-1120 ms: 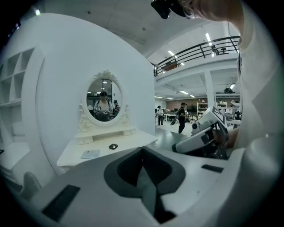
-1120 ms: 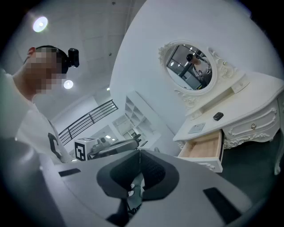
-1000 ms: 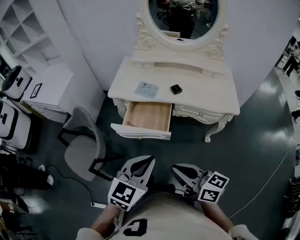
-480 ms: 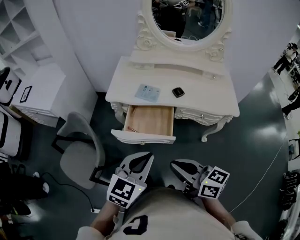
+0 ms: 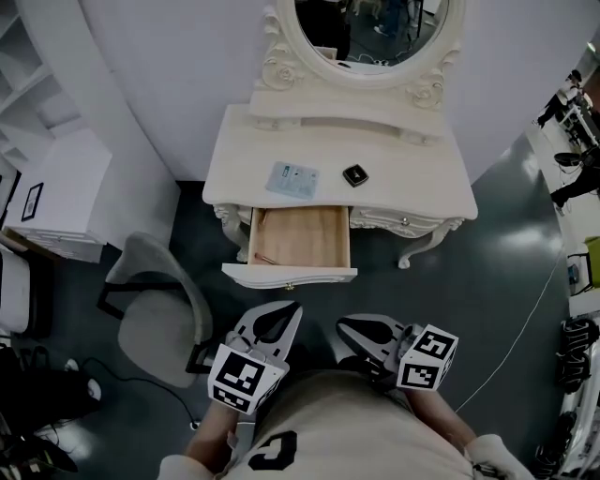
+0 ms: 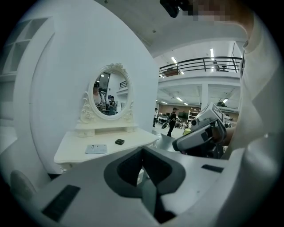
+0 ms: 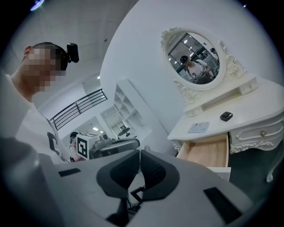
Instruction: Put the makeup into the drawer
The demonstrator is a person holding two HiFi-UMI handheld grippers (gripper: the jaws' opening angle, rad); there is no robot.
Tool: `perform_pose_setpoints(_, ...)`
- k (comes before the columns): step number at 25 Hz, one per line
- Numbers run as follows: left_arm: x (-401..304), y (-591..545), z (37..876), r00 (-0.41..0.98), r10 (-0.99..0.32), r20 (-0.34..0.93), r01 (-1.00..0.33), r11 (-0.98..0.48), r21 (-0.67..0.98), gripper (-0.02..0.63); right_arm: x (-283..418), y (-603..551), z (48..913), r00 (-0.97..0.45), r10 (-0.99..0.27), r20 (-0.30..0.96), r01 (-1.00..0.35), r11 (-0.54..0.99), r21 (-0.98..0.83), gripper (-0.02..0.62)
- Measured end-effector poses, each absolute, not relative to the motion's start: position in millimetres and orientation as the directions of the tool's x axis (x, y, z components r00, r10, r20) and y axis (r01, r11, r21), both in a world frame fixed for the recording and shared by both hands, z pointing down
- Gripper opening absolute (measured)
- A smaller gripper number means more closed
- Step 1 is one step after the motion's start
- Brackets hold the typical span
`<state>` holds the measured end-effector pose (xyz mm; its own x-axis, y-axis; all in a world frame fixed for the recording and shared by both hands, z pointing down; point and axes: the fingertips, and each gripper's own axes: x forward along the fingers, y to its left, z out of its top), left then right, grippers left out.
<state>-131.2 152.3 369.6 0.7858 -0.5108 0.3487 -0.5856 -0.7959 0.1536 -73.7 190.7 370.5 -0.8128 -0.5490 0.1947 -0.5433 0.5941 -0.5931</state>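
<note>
Head view: compact (image 5: 354,174) sits cornerwise on the surface (image 5: 422,192), beyond the open drawer (image 5: 309,234). Left tool (image 5: 293,308) and right tool (image 5: 344,324) are clenched, empty.

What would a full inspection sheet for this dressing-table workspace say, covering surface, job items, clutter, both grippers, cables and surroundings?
Surface: white dressing table, its drawer pulled open.
Job's things: flat pale-blue packet and small black case lie apart on the tabletop, neither in the drawer.
Clutter: nothing seen.
Grippers: left gripper and right gripper both shut and empty, short of the table.
Cables: thin pale cable runs across the floor at the right.
Surroundings: oval mirror behind the table, grey chair and white cabinet to the left.
</note>
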Motion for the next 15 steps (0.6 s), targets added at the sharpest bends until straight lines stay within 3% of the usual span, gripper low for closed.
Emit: perform_pose_setpoints(15, -122.7, 110.1, 368.1, 0.733, -0.569, 0.373, -0.643, -0.758, 0.108, 0.055, -68.3, 146.4, 374.6, -0.860, -0.490, 0.141, -0.461, 0.630, -0.625, 0.029)
